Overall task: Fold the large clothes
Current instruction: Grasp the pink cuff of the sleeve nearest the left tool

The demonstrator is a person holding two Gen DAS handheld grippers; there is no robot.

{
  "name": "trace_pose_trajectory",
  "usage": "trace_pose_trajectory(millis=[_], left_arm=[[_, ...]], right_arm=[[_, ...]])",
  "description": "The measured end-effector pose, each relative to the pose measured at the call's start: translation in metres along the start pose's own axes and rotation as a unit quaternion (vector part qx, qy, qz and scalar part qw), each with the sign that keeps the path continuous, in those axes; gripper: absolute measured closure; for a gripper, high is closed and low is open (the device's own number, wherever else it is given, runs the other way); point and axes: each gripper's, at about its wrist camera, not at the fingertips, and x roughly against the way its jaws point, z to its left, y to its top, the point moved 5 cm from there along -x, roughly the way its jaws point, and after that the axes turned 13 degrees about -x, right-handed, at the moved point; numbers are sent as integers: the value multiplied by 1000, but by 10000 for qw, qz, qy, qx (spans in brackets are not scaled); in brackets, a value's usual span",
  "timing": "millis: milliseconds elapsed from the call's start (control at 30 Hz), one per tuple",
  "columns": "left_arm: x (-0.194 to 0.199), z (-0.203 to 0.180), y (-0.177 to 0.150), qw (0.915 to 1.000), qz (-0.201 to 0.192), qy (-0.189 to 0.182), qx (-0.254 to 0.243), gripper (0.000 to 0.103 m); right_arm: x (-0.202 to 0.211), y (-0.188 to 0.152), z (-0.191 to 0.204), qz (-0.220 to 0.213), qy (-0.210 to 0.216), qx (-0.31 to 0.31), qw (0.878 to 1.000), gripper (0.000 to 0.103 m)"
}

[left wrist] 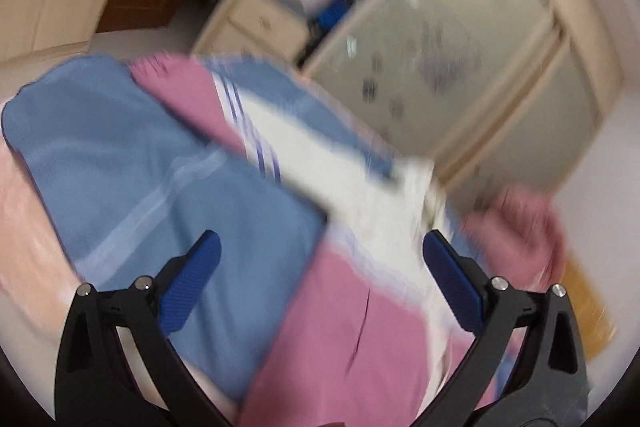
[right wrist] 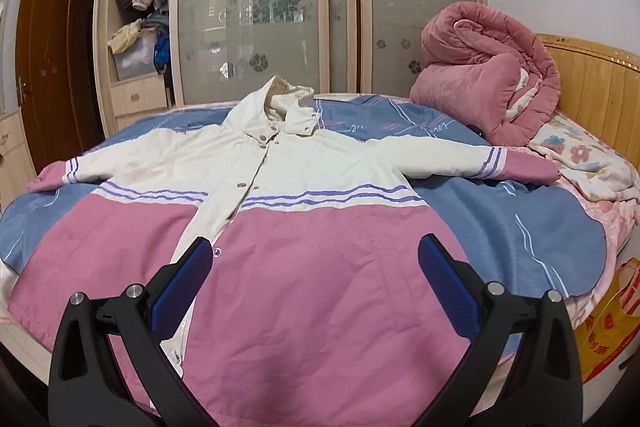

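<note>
The big pink & white jacket (right wrist: 280, 227) lies flat on the bed (right wrist: 540, 227), front up, snaps closed. Its long way runs from the hem, close to the right gripper (right wrist: 314, 287), up to the hood (right wrist: 288, 99) on the far side by the wardrobe (right wrist: 260, 7). Both sleeves stick out sideways from the jacket body. The right sleeve cuff (right wrist: 528, 167) ends near the rolled pink quilt (right wrist: 492, 83).

Right gripper hangs just over the jacket hem, a bit right of the snap line, jaws wide apart, holding nothing. It looks like the nearer one to the hem.

Left gripper (left wrist: 320, 279) also has jaws wide apart, nothing in them. It sits over the jacket's left side, w/ the left sleeve (left wrist: 256, 131) ahead of it, so I'd guess it's the nearer one to that sleeve.

Hard to see: the left view is very blurry & tilted, so can't tell if its fingers touch the cloth. The hem edge is hidden under both grippers.
</note>
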Motion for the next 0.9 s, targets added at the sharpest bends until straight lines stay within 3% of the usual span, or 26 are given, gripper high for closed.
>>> trace_pose_trajectory(millis=[67, 133, 200, 400, 733, 833, 900], left_arm=[[-4, 32, 22, 9975, -135, -138, 683, 2], [-15, 56, 39, 9905, -113, -566, 1252, 2], [-30, 83, 56, 9833, -162, -799, 1629, 2], [-93, 158, 64, 9665, 387, -566, 2472, 2], [-162, 204, 79, 9689, 656, -22, 2387, 11], [-184, 212, 81, 9678, 846, 318, 2349, 13], [-191, 219, 82, 9656, 814, 588, 2400, 21]], right_arm=[[-11, -4, -3, 120, -29, -30, 9999, 1], [-19, -5, -3, 351, 44, -44, 9994, 1], [-17, -2, -3, 246, 104, -83, 9996, 1], [-17, -2, -1, 240, 192, -41, 9995, 1], [-29, -8, 2, 358, 104, 36, 9993, 1], [-32, -12, 8, 404, 108, 119, 9991, 1], [-34, -13, 11, 409, 116, 159, 9990, 1]])
